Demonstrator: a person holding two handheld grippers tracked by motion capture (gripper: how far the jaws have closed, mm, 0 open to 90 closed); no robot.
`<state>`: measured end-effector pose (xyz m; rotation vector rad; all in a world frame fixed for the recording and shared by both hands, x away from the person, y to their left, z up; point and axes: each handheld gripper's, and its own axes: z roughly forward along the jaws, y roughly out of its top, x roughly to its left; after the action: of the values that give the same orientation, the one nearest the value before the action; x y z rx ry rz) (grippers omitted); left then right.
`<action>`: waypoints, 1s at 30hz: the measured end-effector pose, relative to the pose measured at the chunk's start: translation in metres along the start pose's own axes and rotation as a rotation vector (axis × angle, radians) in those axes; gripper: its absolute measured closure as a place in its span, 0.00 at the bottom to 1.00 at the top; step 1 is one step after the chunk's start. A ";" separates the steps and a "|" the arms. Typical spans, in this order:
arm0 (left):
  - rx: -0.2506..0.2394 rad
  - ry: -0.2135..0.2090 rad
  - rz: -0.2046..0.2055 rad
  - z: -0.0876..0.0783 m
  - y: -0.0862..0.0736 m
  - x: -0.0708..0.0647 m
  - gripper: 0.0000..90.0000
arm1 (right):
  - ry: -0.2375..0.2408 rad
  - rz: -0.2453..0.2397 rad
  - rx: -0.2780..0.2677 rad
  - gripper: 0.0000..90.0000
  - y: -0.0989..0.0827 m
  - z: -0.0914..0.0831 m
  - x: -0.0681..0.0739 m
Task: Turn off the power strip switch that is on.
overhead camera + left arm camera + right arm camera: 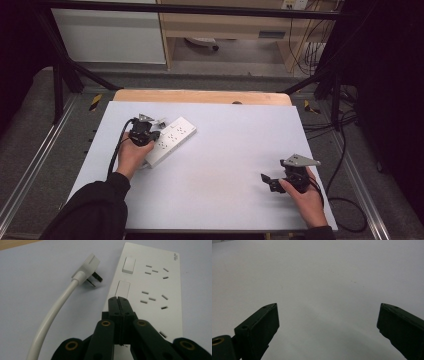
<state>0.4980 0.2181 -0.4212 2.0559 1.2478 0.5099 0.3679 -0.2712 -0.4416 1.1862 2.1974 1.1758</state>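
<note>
left gripper view: claw (118, 300) (jaws together) over power strip (147, 290).

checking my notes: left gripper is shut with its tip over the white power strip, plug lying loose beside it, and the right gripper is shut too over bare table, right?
One slip: the right gripper is open, its jaws wide apart over the bare table in the right gripper view. The rest holds: the left gripper is shut over the white power strip, with the plug loose beside it.

Soft, even overhead light; dark surroundings, faint shadows, slightly blurred close-up jaws.
</note>
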 end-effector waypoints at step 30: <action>0.022 0.006 0.026 0.004 0.003 -0.002 1.00 | 0.006 -0.003 0.001 0.05 0.000 0.000 0.000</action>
<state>0.5015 0.2139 -0.4218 2.0922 1.2372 0.5171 0.3679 -0.2707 -0.4416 1.1810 2.2032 1.1792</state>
